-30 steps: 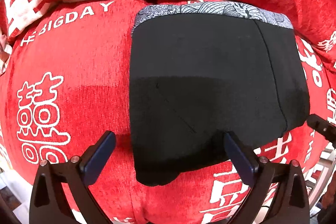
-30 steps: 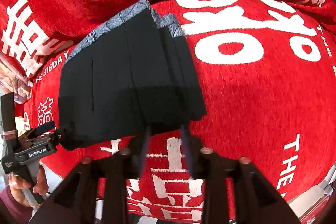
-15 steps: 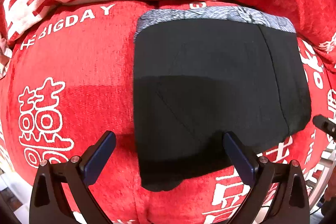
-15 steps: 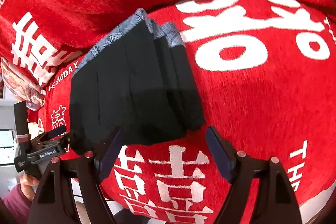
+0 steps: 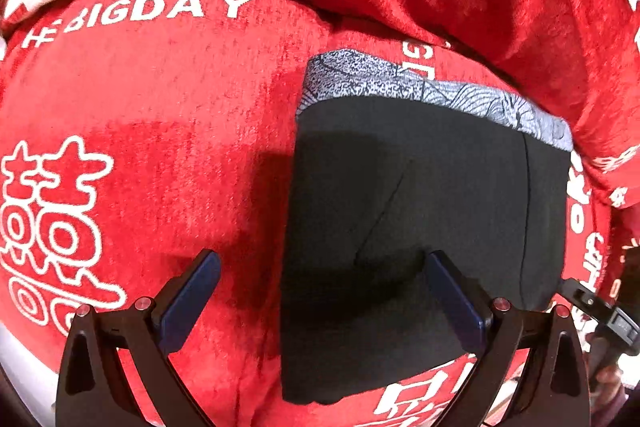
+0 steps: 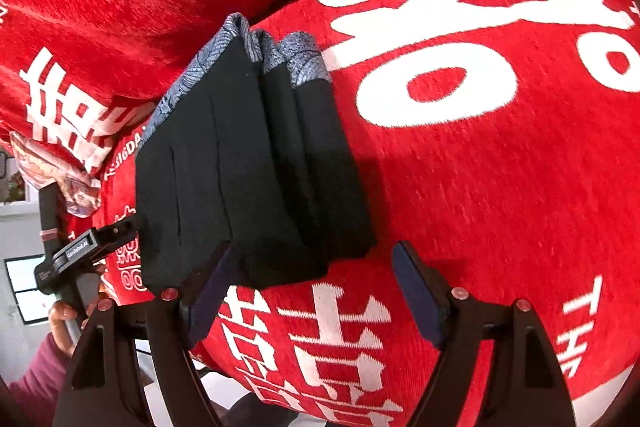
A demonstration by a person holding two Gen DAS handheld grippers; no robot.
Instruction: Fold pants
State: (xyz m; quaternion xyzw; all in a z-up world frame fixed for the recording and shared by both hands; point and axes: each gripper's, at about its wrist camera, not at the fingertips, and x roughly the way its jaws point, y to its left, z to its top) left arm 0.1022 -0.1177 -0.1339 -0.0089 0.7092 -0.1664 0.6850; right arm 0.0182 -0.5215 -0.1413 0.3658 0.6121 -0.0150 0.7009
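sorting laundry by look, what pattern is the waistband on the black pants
Blue-grey with a fine wave-like line print, on the waistband of the black pants; clearest in the left wrist view.

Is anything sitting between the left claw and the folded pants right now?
Nothing visible. The left claw is open over the near left edge of the black pants, which lie folded on the red cover. Only bare fabric lies between its fingers.
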